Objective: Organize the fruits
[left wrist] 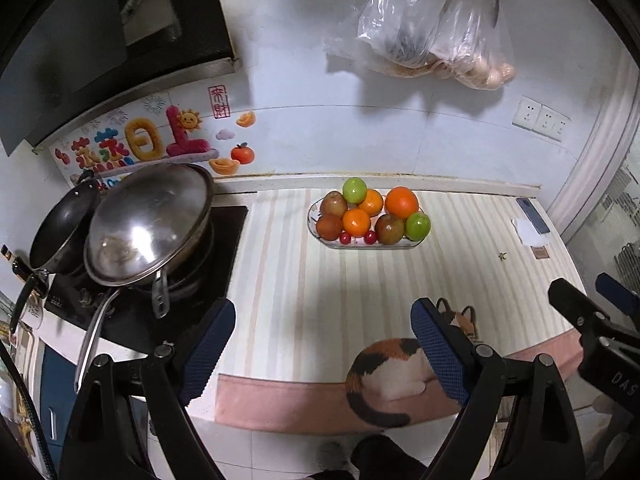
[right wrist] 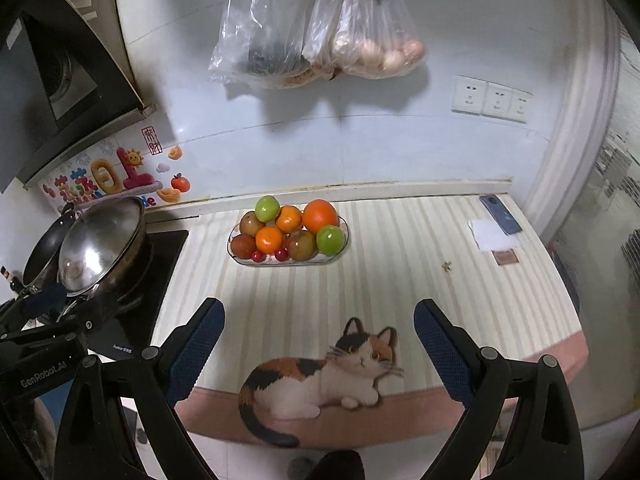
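I have both tongs hanging back at the near edge of the worktop (right wrist: 400,264), and neither carries anything: the left tongs (left wrist: 324,344) and the right tongs (right wrist: 318,344) both stand spread wide with only the cat-printed mat (right wrist: 320,380) showing between their blue pads.

The fruit sits well away from me, heaped in a clear oval dish (right wrist: 240,258) toward the far side, close to the wall and just right of the stove with its lidded wok (right wrist: 102,240). I count a big orange (right wrist: 320,216), two smaller tangerines, two green fruits (right wrist: 330,239), several brownish-red ones, and a pair of small red cherries (right wrist: 258,256) at the near rim.

My judgement is that nothing has been sorted yet, so the step in hand is the first reach. I pick from the top of the pile, not the base, since pulling a lower fruit could send the others rolling (the green one perched at the far side looks the likeliest to go). I keep the pads level and straddle the widest part of one round fruit, closing gently enough not to bruise it. I leave the cherries for last; they are tiny and tucked against the rim, so they call for a fine pinch.
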A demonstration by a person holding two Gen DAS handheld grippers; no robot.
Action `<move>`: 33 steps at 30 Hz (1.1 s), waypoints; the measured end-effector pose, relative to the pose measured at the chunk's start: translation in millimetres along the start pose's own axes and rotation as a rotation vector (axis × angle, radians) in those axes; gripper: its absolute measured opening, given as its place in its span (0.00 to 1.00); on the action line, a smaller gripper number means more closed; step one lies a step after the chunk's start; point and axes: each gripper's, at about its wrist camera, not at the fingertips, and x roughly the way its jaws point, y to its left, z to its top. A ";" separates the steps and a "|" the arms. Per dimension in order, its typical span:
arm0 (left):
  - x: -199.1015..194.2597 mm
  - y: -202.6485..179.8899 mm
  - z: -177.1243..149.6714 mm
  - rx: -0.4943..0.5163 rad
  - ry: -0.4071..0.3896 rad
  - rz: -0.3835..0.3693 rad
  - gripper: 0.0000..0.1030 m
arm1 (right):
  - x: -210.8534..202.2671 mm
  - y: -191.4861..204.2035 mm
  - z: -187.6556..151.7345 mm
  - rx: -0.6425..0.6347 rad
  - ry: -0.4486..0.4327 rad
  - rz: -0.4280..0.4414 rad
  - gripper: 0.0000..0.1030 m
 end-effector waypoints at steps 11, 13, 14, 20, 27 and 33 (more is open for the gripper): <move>-38.9 0.4 -23.7 -0.022 -0.024 -0.012 0.87 | -55.5 8.1 -22.4 -0.031 -0.039 0.023 0.95; -46.1 -1.7 -25.2 -0.025 -0.036 -0.010 0.87 | -63.0 5.8 -24.5 -0.036 -0.049 0.030 0.95; -50.2 -3.1 -26.2 -0.027 -0.043 -0.004 0.87 | -65.2 4.6 -24.7 -0.039 -0.052 0.031 0.95; -63.6 -7.7 -29.3 -0.036 -0.059 -0.003 0.87 | -78.6 -6.1 -28.4 -0.027 -0.055 0.069 0.95; -67.1 -14.0 -32.8 -0.042 -0.060 -0.013 0.87 | -84.0 -10.0 -29.9 -0.027 -0.056 0.089 0.95; -55.7 -16.8 -23.4 -0.041 -0.060 -0.009 0.91 | -74.0 -11.4 -18.7 -0.032 -0.061 0.088 0.97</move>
